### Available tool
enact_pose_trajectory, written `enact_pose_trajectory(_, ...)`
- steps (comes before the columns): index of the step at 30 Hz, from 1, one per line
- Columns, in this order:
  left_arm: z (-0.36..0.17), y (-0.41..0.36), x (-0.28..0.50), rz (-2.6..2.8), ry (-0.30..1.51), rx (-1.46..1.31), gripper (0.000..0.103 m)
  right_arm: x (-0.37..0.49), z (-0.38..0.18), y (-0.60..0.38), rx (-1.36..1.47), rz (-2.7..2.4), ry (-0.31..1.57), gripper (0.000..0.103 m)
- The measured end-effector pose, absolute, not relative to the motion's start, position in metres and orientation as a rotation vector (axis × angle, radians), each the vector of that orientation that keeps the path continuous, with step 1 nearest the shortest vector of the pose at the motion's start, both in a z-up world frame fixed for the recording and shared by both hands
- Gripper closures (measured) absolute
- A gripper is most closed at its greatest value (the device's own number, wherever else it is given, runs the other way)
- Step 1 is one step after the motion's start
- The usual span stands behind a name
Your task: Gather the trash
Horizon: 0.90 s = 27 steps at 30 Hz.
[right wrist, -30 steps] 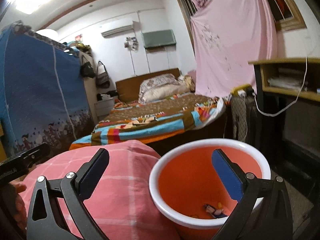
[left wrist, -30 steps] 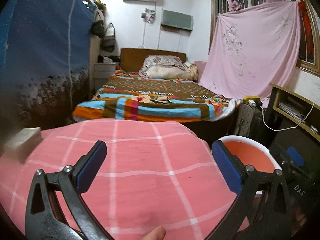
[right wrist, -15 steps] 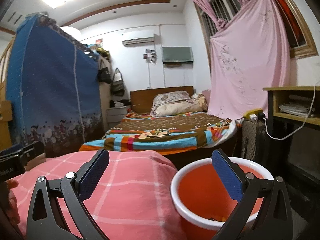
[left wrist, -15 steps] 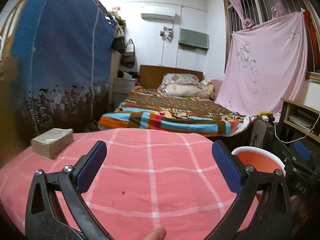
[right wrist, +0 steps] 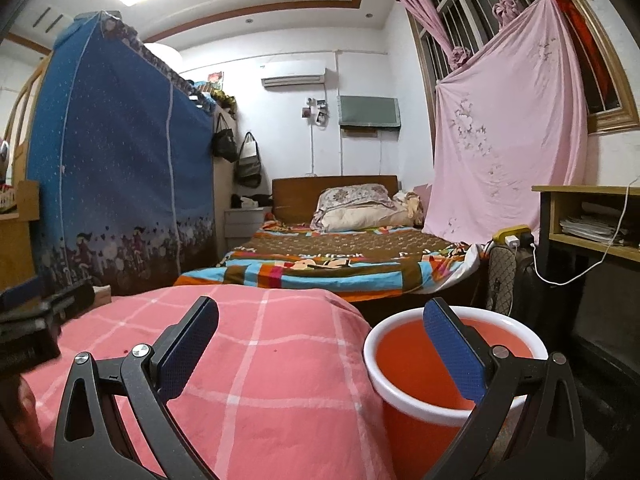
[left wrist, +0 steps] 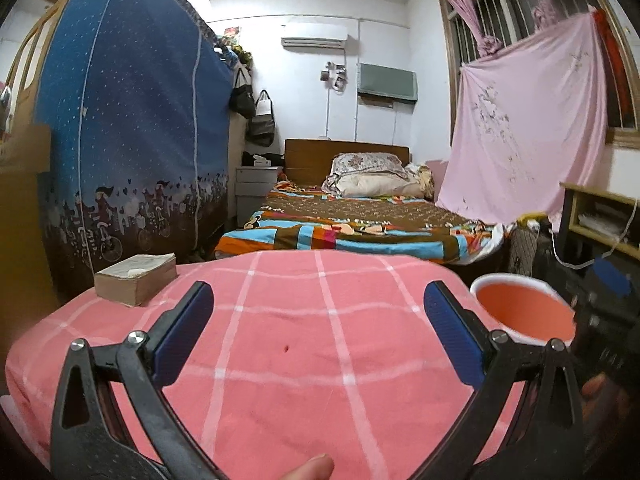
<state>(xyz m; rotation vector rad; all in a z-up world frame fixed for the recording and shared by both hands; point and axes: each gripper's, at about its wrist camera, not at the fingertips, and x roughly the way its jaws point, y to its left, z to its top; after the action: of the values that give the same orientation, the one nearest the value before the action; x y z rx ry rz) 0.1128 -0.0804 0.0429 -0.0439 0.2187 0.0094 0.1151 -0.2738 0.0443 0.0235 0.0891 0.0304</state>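
Observation:
An orange bucket with a white rim (right wrist: 432,364) (left wrist: 524,310) stands beside the right end of a table covered in pink checked cloth (left wrist: 304,320) (right wrist: 256,344). My left gripper (left wrist: 318,332) hangs open over the cloth with nothing between its blue pads. My right gripper (right wrist: 320,342) is open too, straddling the cloth's right edge and the bucket's rim, and holds nothing. The bucket's bottom is hidden from both views. No loose trash shows on the cloth. The other gripper appears blurred at the left edge of the right wrist view and the right edge of the left wrist view.
A thick worn book (left wrist: 136,278) lies at the cloth's far left. Behind the table is a bed with a striped blanket (left wrist: 360,228), a blue fabric wardrobe (left wrist: 128,140) on the left, a pink sheet (left wrist: 528,140) and a wooden shelf (right wrist: 592,220) on the right.
Both cameras have risen and tilted up and away from the bucket. Its inside, with a scrap at the bottom a second ago, has dropped from sight; the book has come into clear view.

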Motion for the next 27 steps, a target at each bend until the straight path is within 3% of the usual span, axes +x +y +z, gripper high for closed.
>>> enact_pose_trajectory(27,0.035,-0.043,0.068,-0.022,0.228,-0.082,0.014,0.055,0.035,-0.248,0.008,0.001,0.062,0.000)
